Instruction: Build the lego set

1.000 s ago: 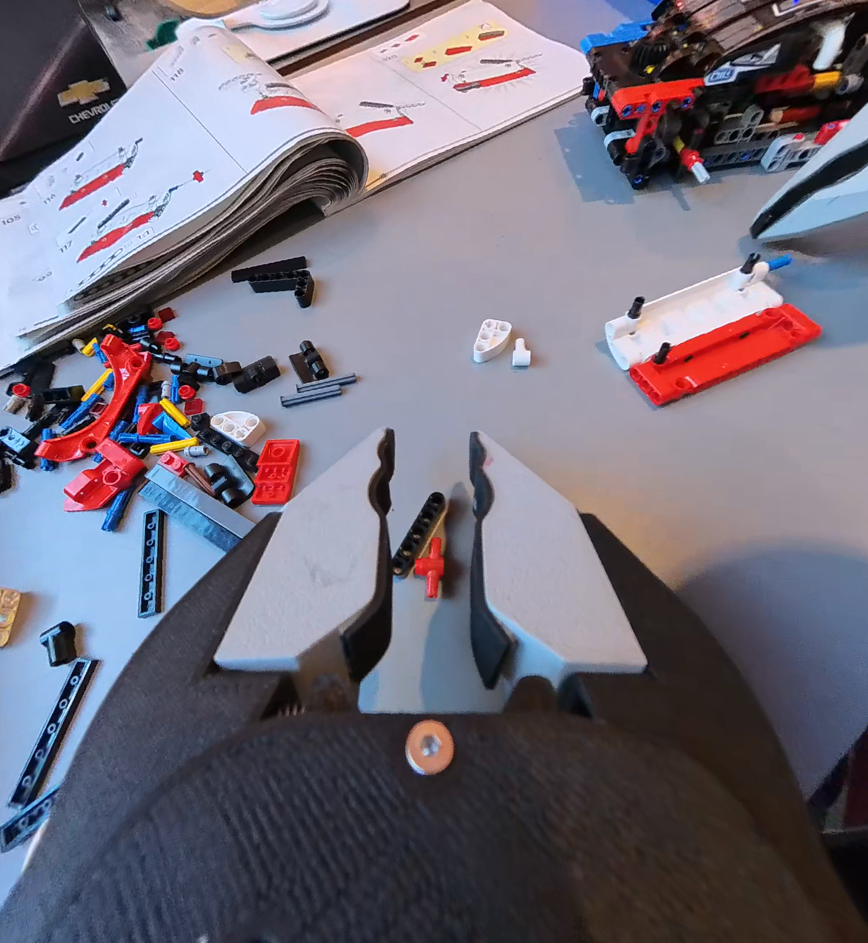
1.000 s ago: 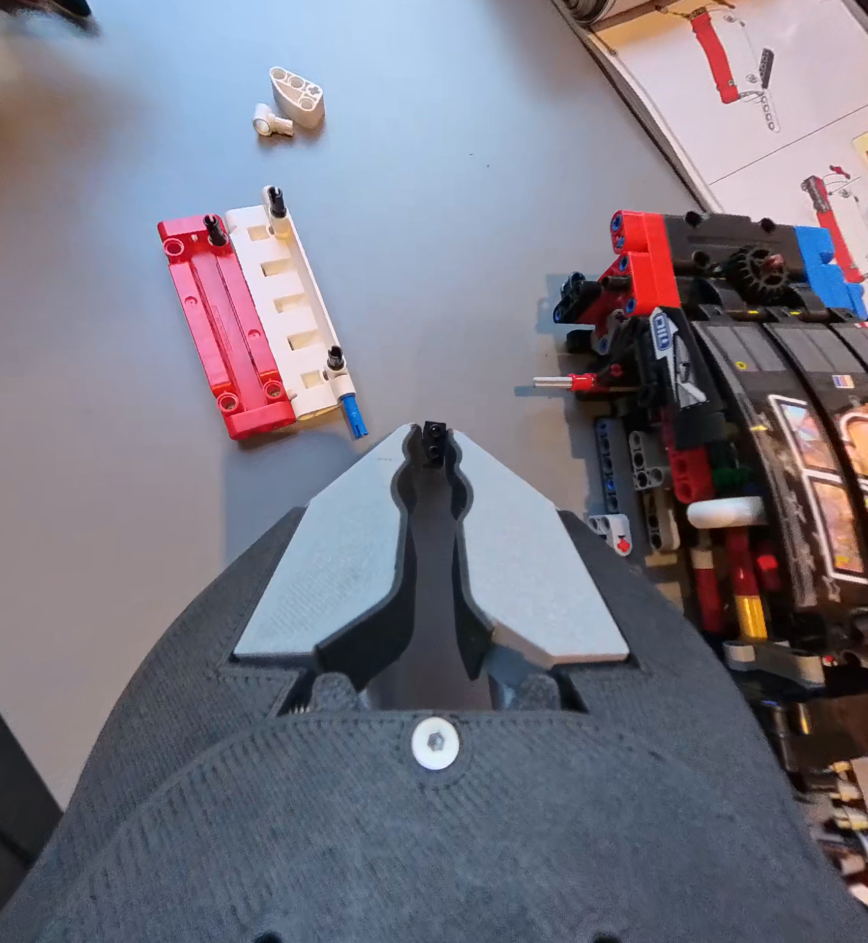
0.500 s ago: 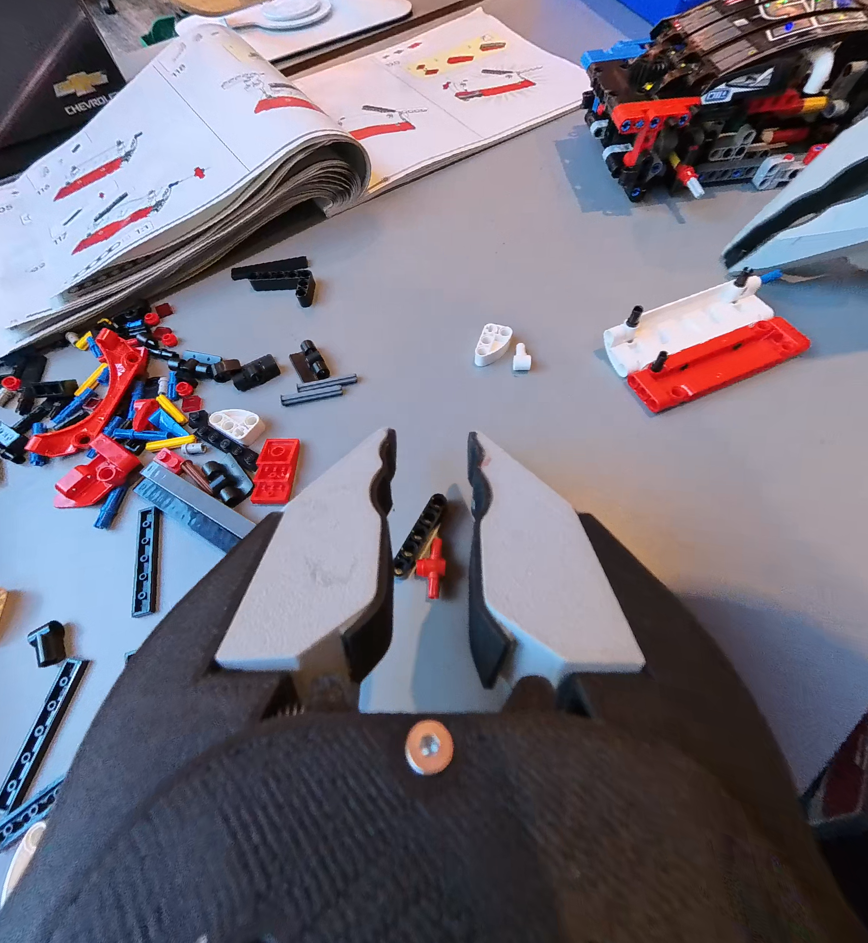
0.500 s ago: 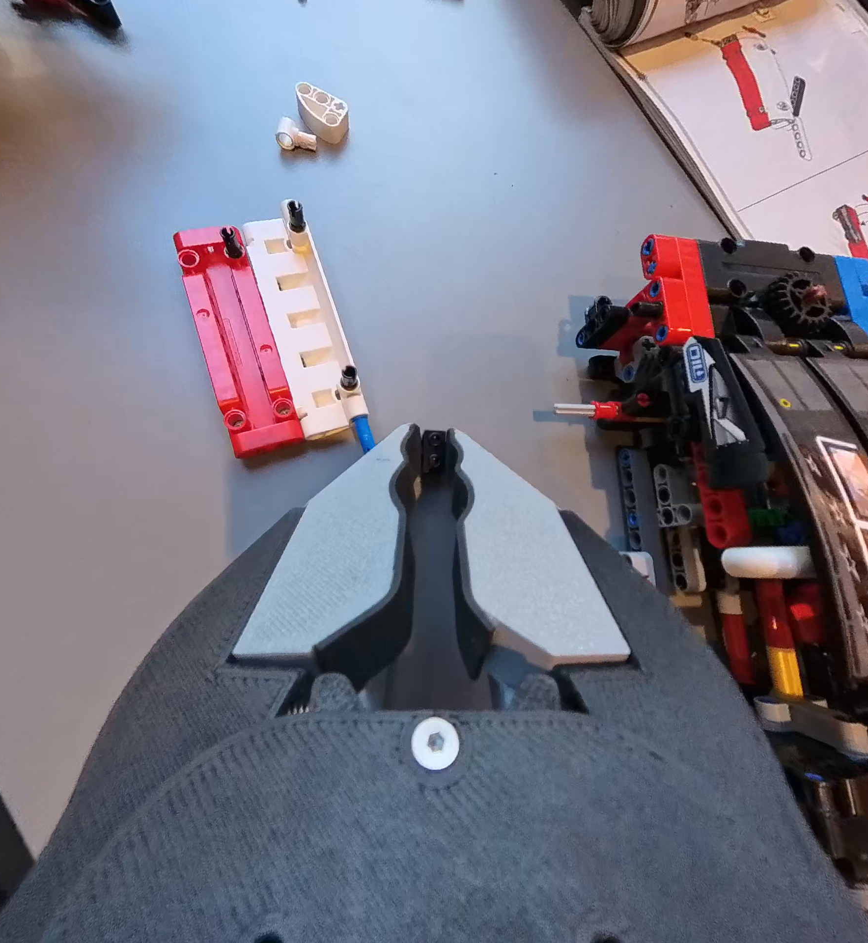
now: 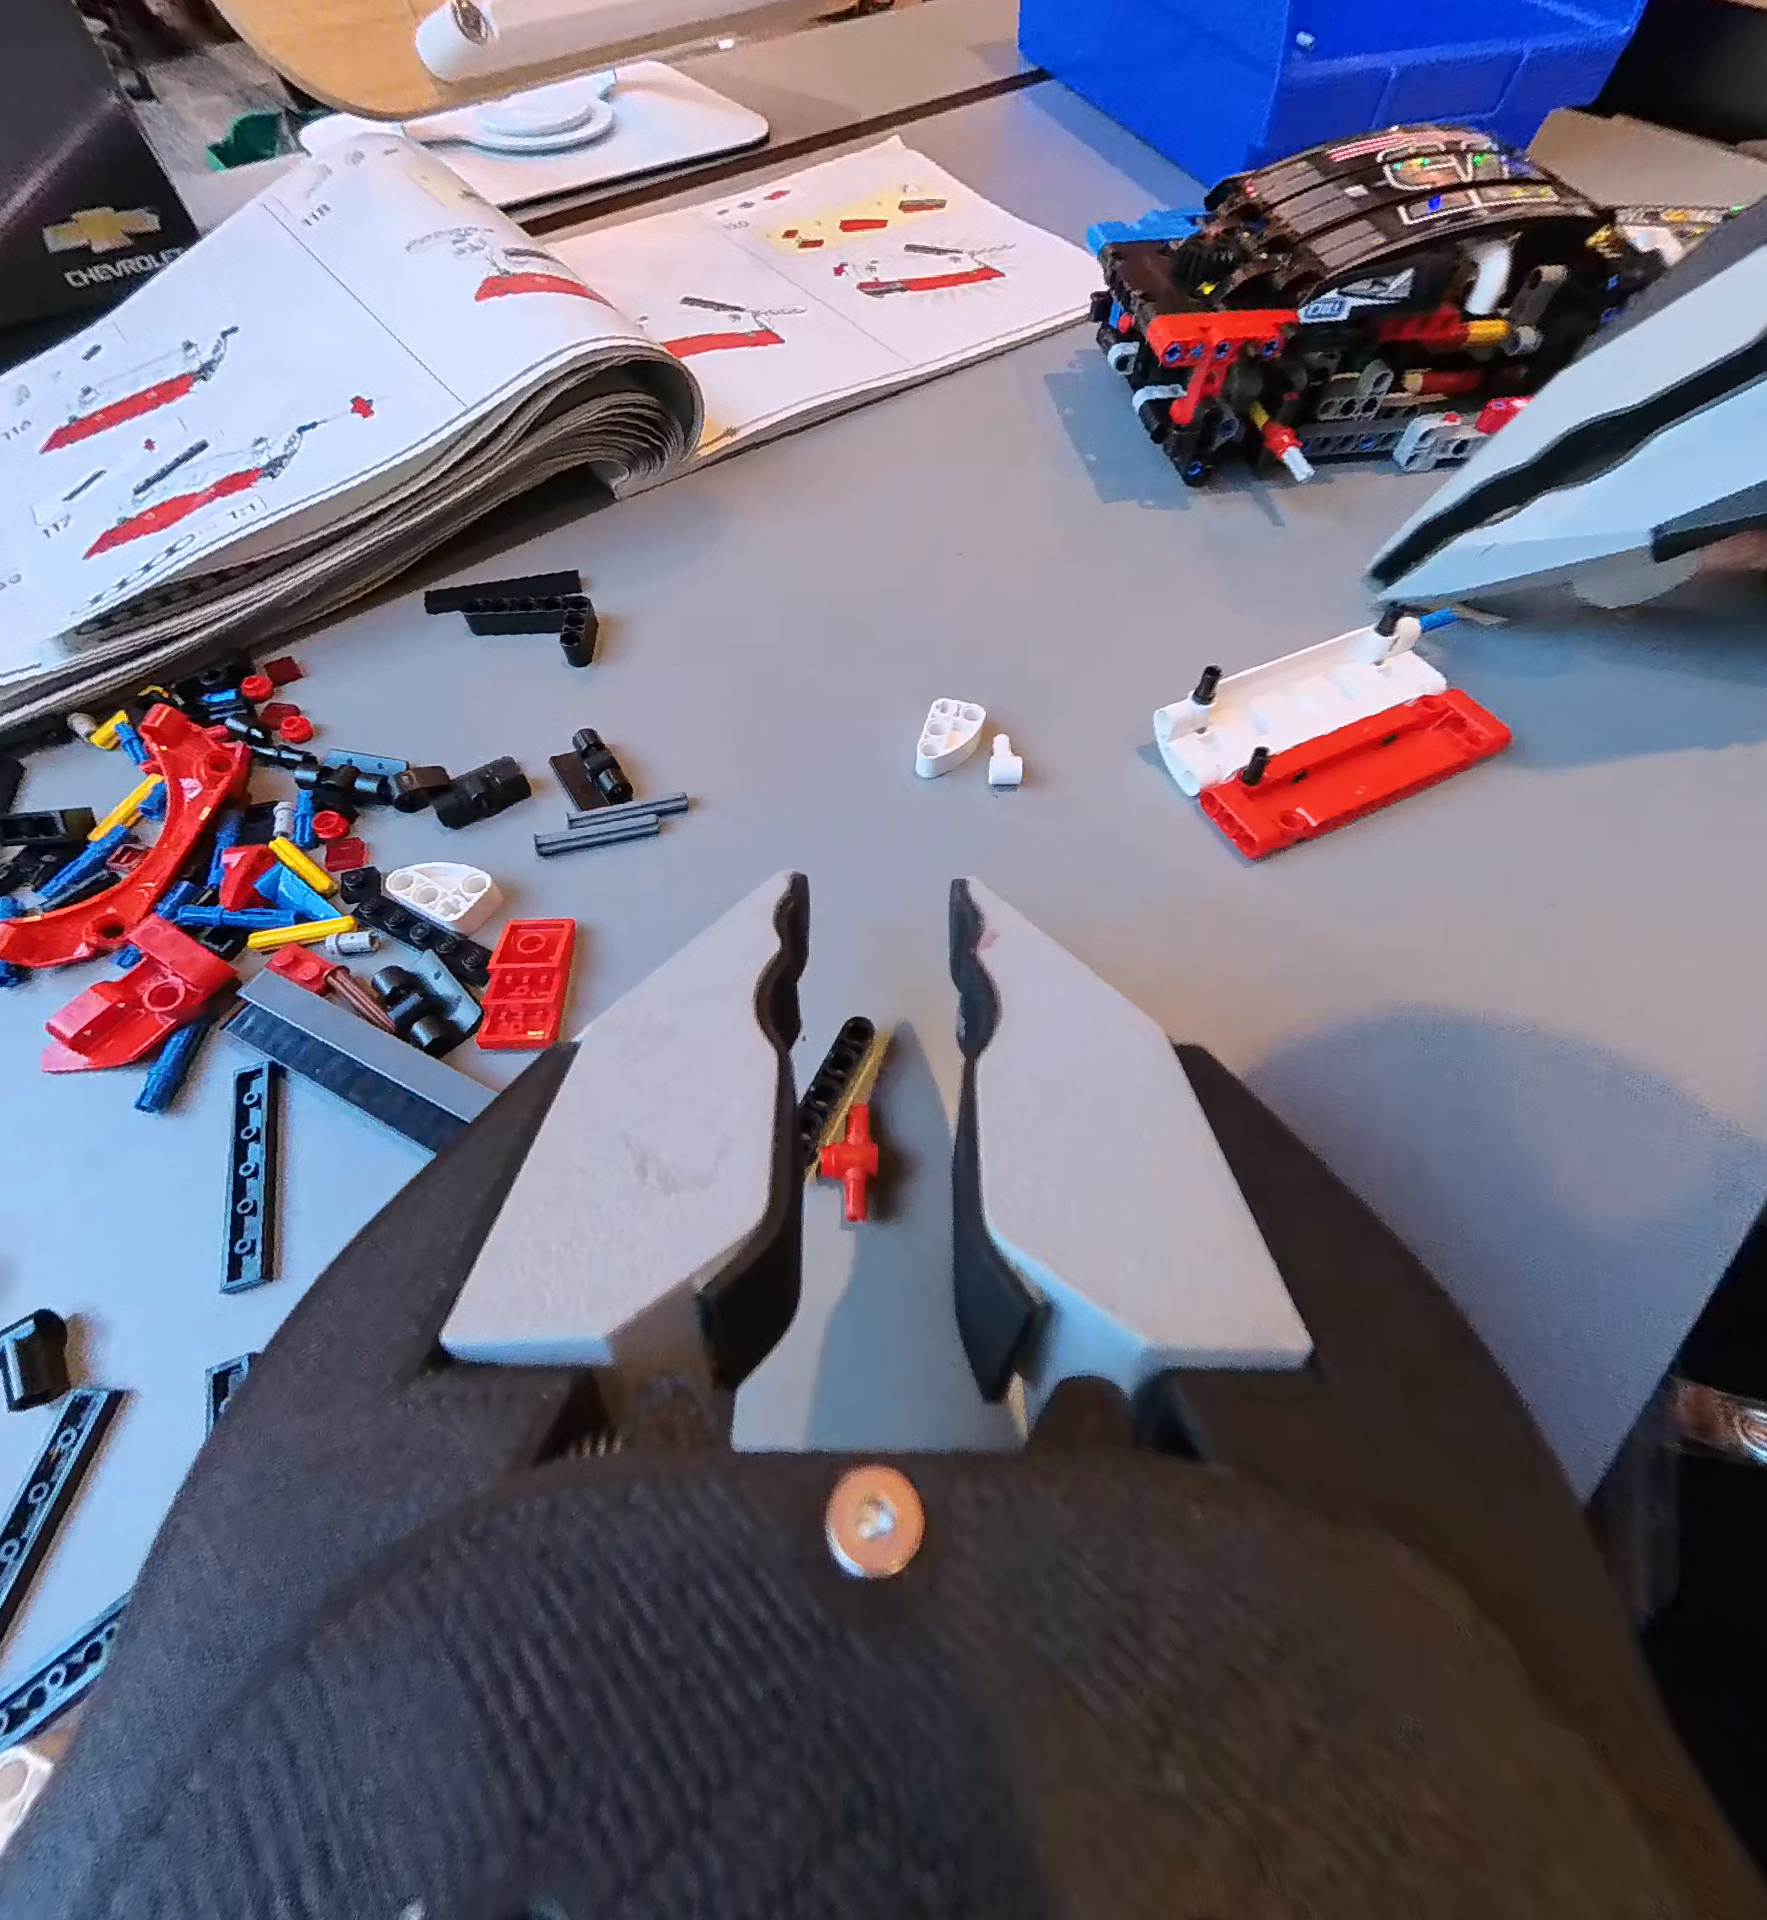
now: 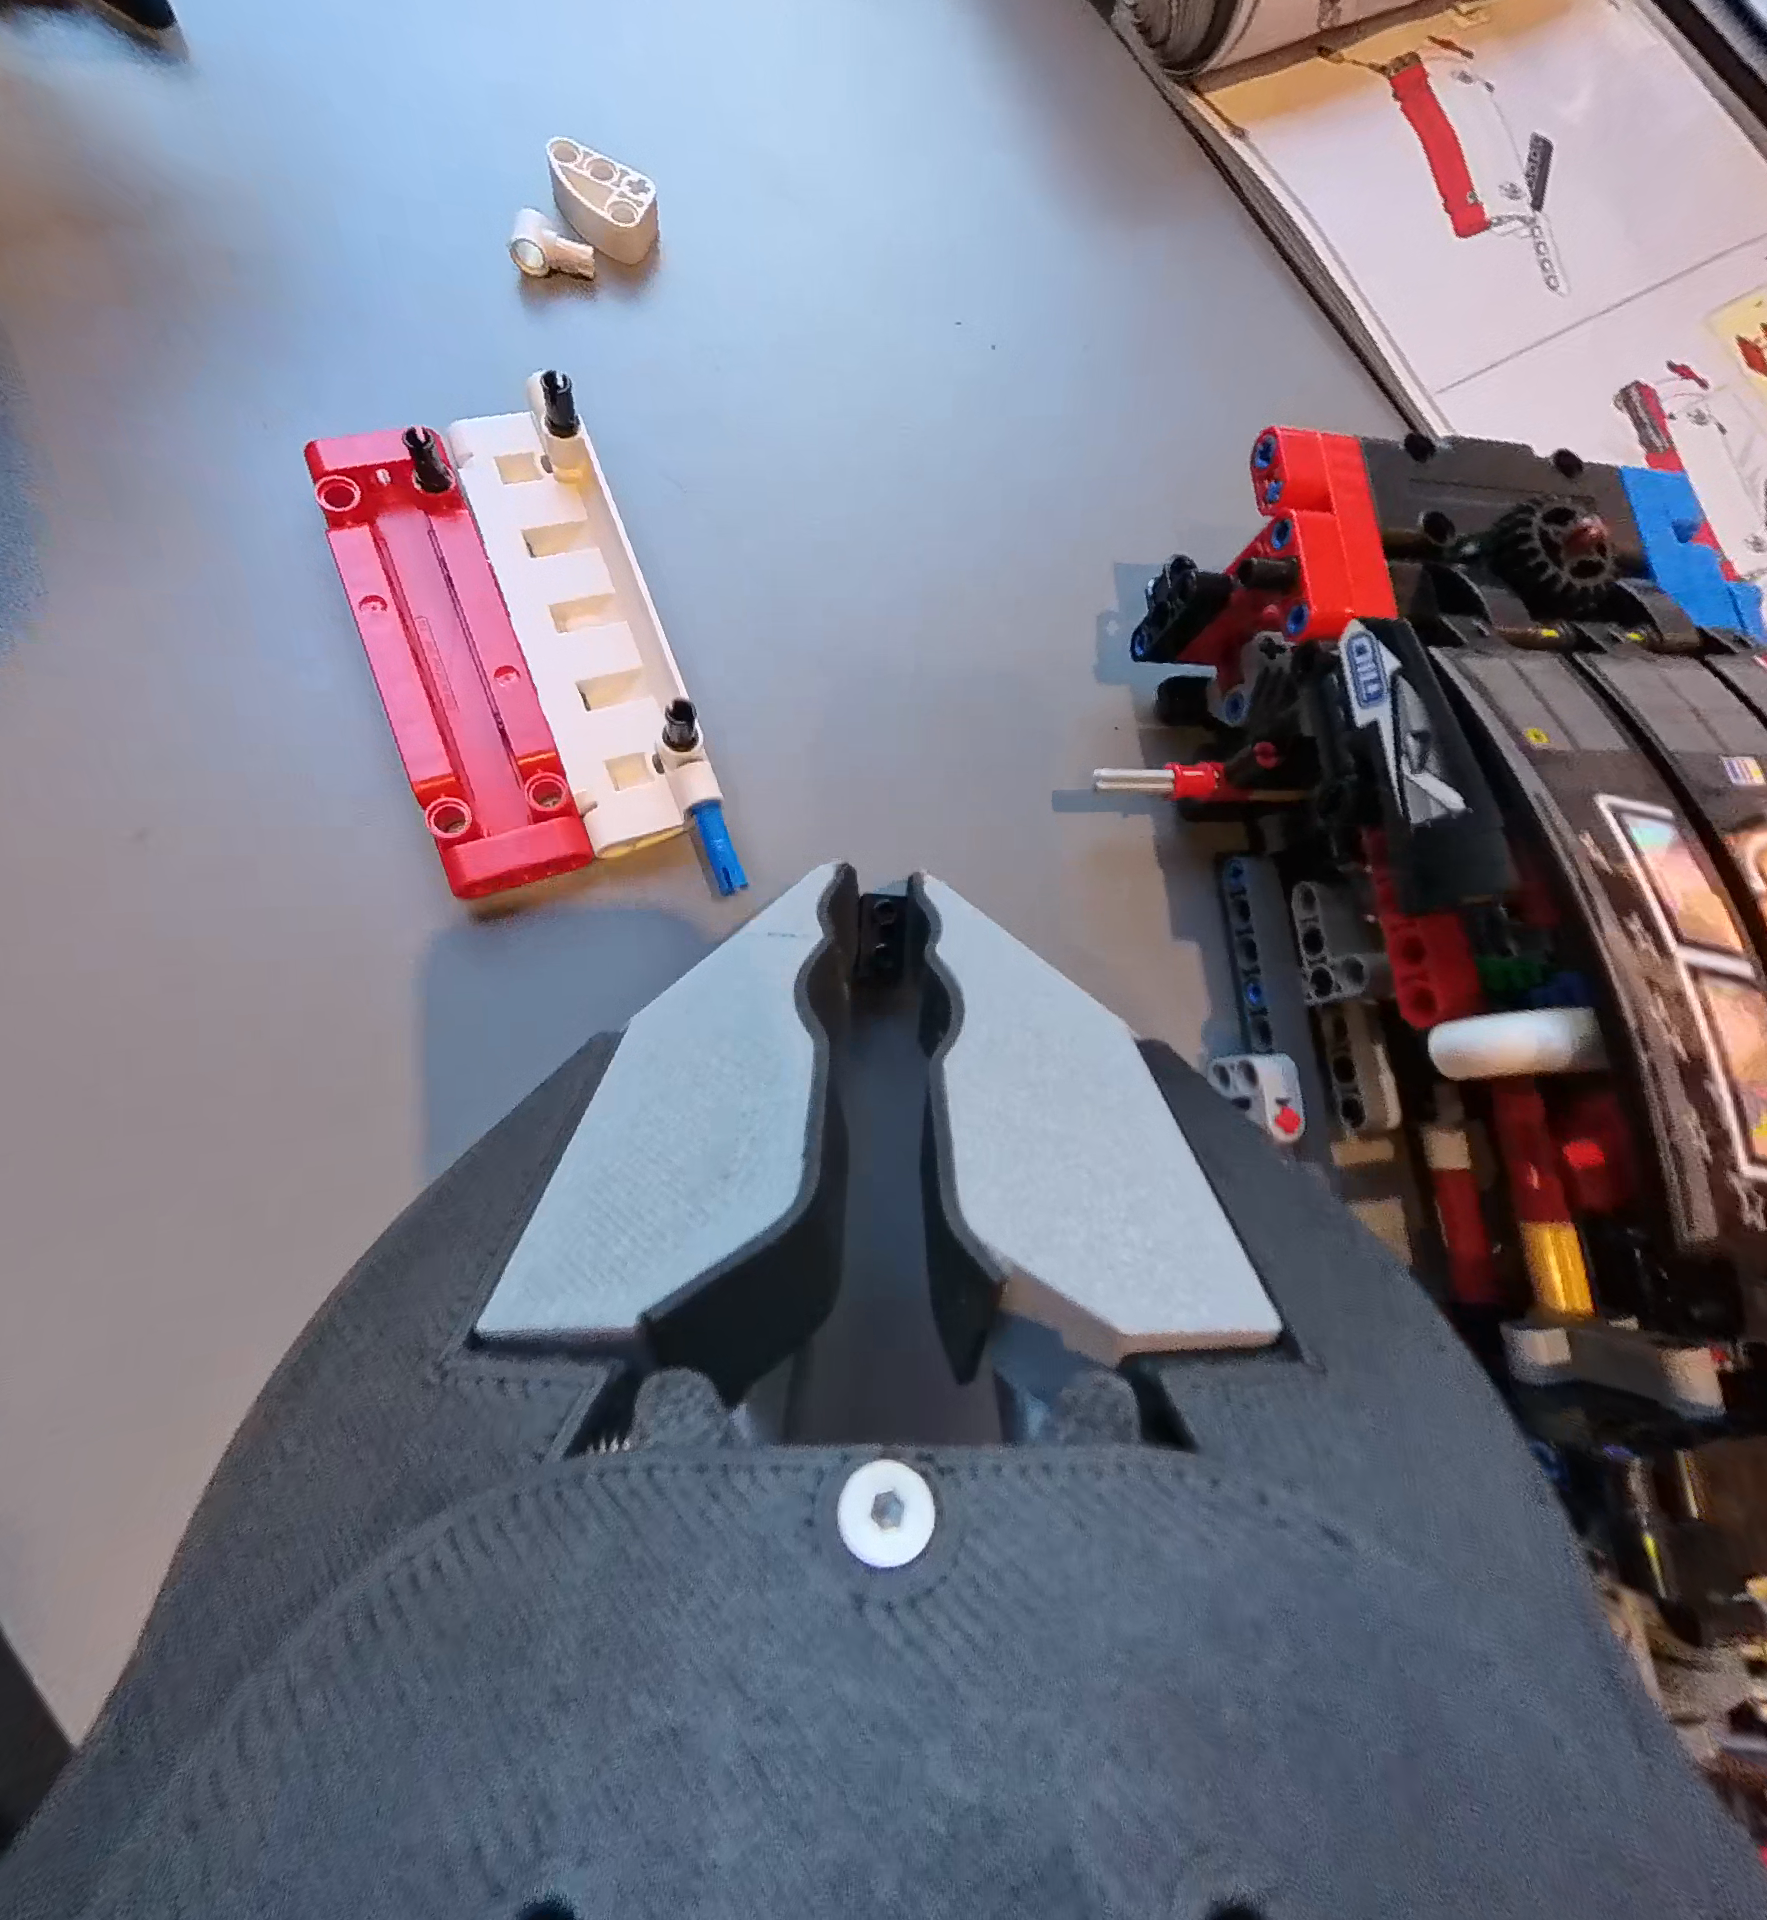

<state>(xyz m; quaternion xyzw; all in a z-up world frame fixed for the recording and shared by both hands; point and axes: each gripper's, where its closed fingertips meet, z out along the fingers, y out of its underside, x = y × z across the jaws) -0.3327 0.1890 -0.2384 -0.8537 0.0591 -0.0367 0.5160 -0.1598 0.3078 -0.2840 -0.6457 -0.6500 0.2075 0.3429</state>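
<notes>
My left gripper [image 5: 877, 896] is open and empty above the grey table; a black beam [image 5: 835, 1072] and a red axle pin [image 5: 851, 1162] lie on the table between its fingers. My right gripper [image 6: 881, 885] is shut on a small black connector [image 6: 881, 933], just short of the blue pin [image 6: 718, 847] at the near end of the red-and-white panel assembly [image 6: 505, 665]. That assembly also shows in the left wrist view [image 5: 1326, 732], with the right gripper [image 5: 1627, 468] above its far end. The part-built car model [image 6: 1533, 852] stands to the right.
A pile of loose pieces [image 5: 183, 883] lies left of my left gripper. The open instruction booklet [image 5: 339, 343] lies at the back. Two small white pieces [image 5: 962, 740] lie mid-table. A blue box [image 5: 1326, 73] stands behind the car [image 5: 1378, 312]. Some 20 cm of space lies between my two pairs of fingers.
My right gripper, still holding the black connector, has moved closer to the near end of the red-and-white assembly. My left gripper has tilted and shifted slightly; its jaws stay open.
</notes>
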